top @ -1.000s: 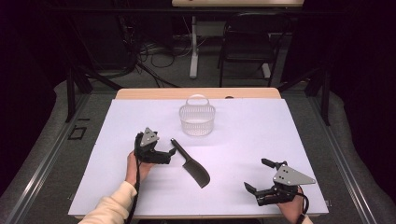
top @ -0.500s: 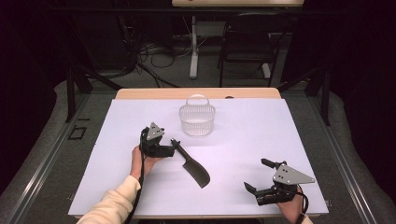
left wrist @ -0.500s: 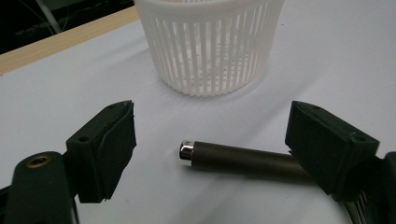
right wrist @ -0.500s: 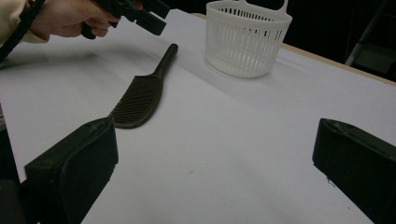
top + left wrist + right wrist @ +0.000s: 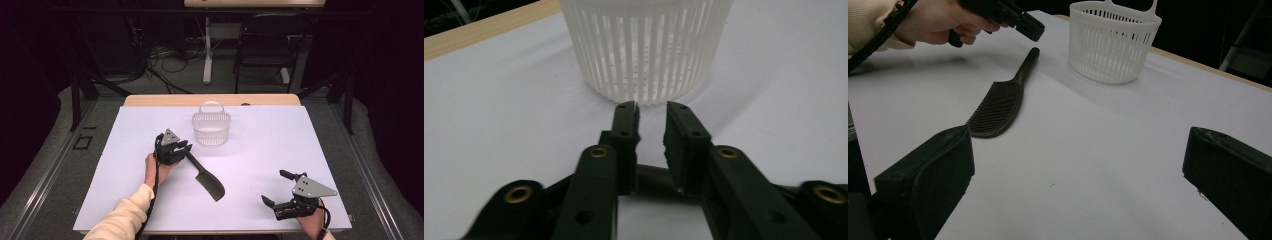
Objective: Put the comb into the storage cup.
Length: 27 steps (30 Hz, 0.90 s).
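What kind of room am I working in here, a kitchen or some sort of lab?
Most likely a lab or recording studio, not a kitchen: a white-covered table stands amid dark surroundings, loose cables trail over the floor behind it, and a black chair sits at another desk.

The high view looks forward and down from above the person's side, taking in the whole worktop [image 5: 260, 210] from far off. The left gripper view rides low on the left tool [image 5: 651, 107], facing the white basket [image 5: 646, 47] just ahead. The right gripper view looks across the worktop toward the comb [image 5: 998, 102] and that basket; all 3 views share the basket.
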Each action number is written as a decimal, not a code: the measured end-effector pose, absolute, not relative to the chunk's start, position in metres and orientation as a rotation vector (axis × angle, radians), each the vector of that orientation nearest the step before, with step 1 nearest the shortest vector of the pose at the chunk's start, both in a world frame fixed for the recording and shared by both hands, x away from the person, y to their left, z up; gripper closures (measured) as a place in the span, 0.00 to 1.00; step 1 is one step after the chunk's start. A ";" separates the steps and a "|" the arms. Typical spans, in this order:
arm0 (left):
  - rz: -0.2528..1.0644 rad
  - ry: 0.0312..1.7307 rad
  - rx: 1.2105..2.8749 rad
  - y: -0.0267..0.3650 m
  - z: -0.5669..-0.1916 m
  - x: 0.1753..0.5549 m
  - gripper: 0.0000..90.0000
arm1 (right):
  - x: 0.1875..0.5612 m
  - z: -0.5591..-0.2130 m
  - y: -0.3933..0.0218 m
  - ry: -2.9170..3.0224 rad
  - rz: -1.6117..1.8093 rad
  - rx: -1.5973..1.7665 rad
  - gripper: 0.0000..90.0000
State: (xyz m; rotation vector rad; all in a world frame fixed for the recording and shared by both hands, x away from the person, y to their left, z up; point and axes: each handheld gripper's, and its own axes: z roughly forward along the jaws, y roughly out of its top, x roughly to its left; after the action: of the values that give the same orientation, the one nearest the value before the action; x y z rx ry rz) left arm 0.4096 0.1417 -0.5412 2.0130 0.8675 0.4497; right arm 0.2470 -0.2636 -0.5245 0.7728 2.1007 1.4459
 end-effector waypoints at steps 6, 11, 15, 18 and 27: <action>0.443 0.875 2.038 0.137 -0.544 0.417 1.00 | 0.247 -0.524 -0.264 2.104 1.443 0.772 0.00; 0.461 0.896 2.068 0.134 -0.547 0.421 1.00 | 0.247 -0.524 -0.264 2.103 1.445 0.771 0.00; 0.473 0.903 2.101 0.132 -0.550 0.423 1.00 | 0.247 -0.524 -0.264 2.102 1.446 0.771 0.00; 0.471 0.903 2.110 0.132 -0.551 0.424 1.00 | 0.247 -0.524 -0.264 2.106 1.442 0.771 0.00; 0.460 0.916 2.147 0.132 -0.555 0.427 1.00 | 0.247 -0.525 -0.264 2.108 1.437 0.771 0.00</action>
State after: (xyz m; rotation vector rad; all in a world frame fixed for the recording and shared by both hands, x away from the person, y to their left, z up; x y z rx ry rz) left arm 0.4267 0.1319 -0.5551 2.1466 0.9163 0.4596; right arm 0.2474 -0.2638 -0.5245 0.7708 2.1082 1.4375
